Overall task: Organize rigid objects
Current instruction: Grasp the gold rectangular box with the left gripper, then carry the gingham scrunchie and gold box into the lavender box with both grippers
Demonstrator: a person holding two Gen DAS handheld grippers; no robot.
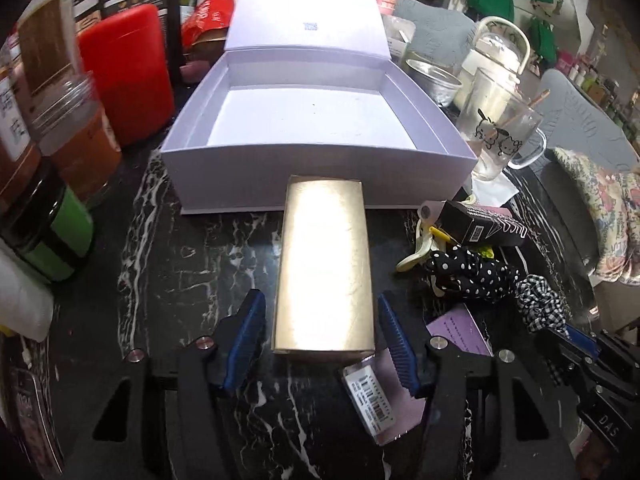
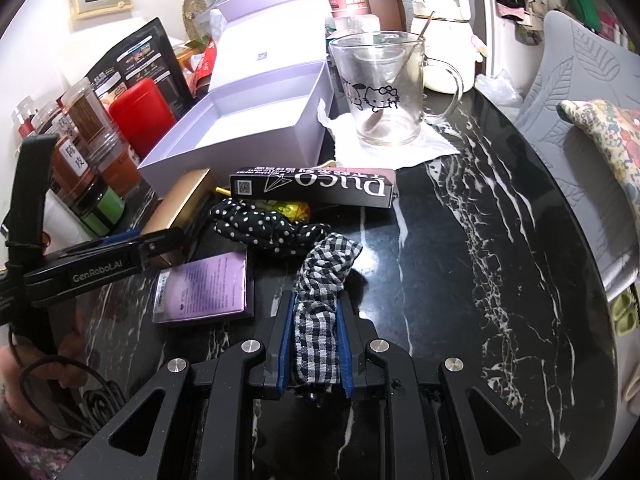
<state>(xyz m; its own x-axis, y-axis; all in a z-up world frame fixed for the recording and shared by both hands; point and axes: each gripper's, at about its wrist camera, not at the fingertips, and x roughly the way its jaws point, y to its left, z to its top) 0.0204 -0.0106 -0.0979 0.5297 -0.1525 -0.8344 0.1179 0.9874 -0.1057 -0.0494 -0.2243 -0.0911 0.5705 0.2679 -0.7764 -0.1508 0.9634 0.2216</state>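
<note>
A gold box (image 1: 325, 264) lies on the black marble table, its far end against the open lilac box (image 1: 316, 120). My left gripper (image 1: 320, 320) is open, its blue pads on either side of the gold box's near end with gaps showing. My right gripper (image 2: 314, 320) is shut on a black-and-white checked scrunchie (image 2: 320, 276). A black PUCO box (image 2: 312, 186), a polka-dot scrunchie (image 2: 260, 224) and a purple box (image 2: 204, 288) lie nearby. The gold box (image 2: 180, 204) and lilac box (image 2: 248, 136) also show in the right wrist view.
Jars (image 1: 60, 120) and a red canister (image 1: 128, 72) stand left of the lilac box. A glass mug (image 2: 384, 88) with a spoon sits on a napkin to the right, a white kettle (image 2: 440, 20) behind. The table edge (image 2: 580, 220) curves right, by a grey chair.
</note>
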